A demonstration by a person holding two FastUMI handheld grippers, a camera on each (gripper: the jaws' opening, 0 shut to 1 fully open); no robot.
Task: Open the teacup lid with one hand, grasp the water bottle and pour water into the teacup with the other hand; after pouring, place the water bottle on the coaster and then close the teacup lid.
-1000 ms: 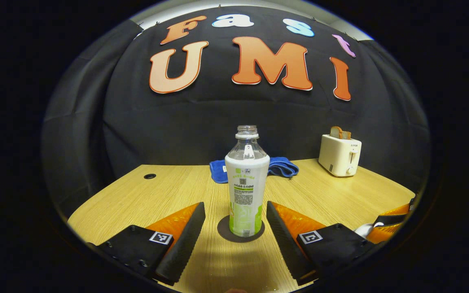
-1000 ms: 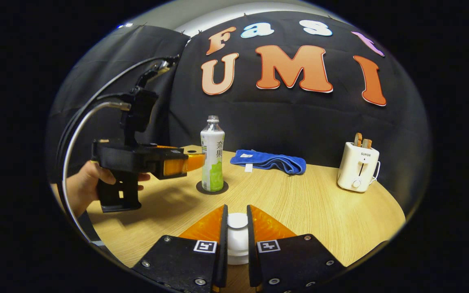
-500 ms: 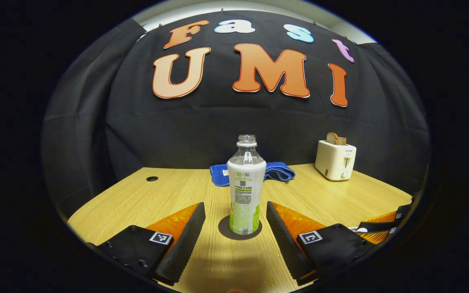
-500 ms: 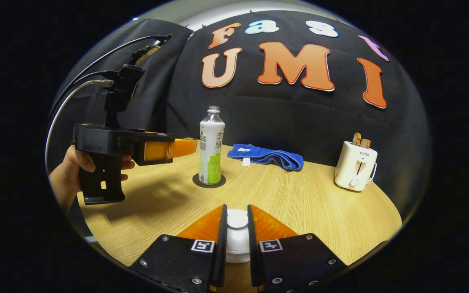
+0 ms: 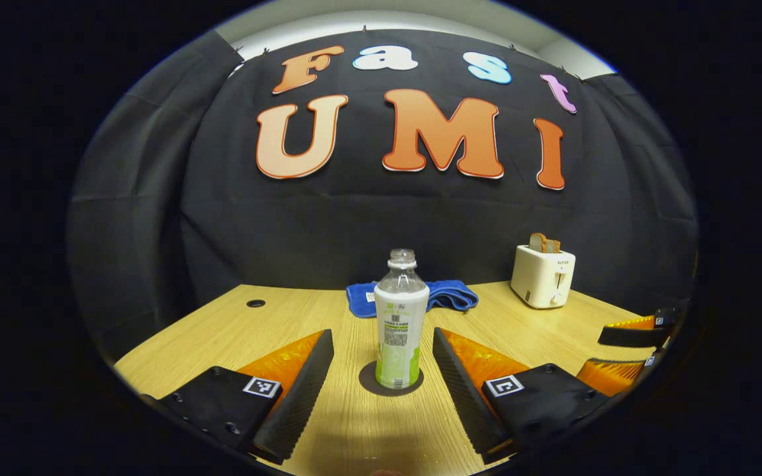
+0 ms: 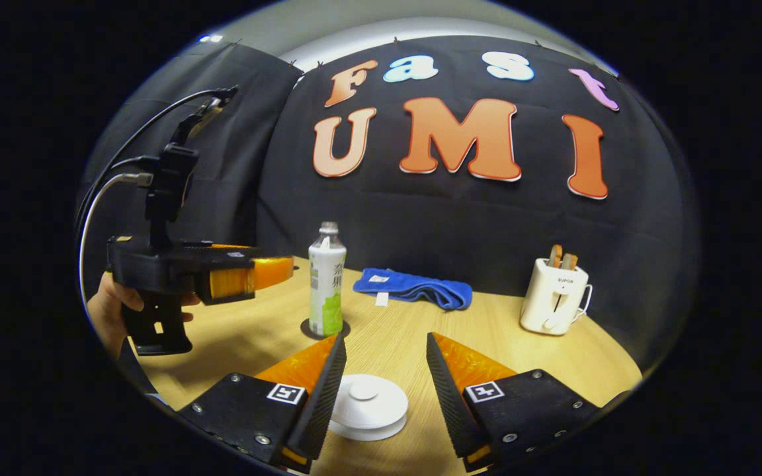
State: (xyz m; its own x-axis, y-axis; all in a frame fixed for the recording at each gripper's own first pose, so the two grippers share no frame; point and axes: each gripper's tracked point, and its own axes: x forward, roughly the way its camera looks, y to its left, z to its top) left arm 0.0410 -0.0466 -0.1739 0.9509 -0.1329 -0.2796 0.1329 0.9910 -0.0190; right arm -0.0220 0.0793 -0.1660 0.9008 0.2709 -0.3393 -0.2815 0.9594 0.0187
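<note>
The teacup lid (image 6: pixel 368 406) sits on its teacup at six o'clock in the right gripper view, between the spread fingers of the right claw (image 6: pixel 381 367), which do not touch it. The water bottle (image 5: pixel 399 318) stands upright on the coaster (image 5: pixel 391 380), ahead of the spread, empty left claw (image 5: pixel 381 370). Judging by this, every step looks done. A toaster (image 5: pixel 543 277) stands toward two o'clock on the desk (image 5: pixel 288 317).

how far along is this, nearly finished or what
Nearly finished, by the look of it. Done: the water bottle stands upright on the coaster, uncapped. The lid lies between the right tongs, which stand open and off it; whether it sits on the teacup can't be told. The left tongs are open, clear of the bottle. Left: at most, confirming the lid is seated.
</note>
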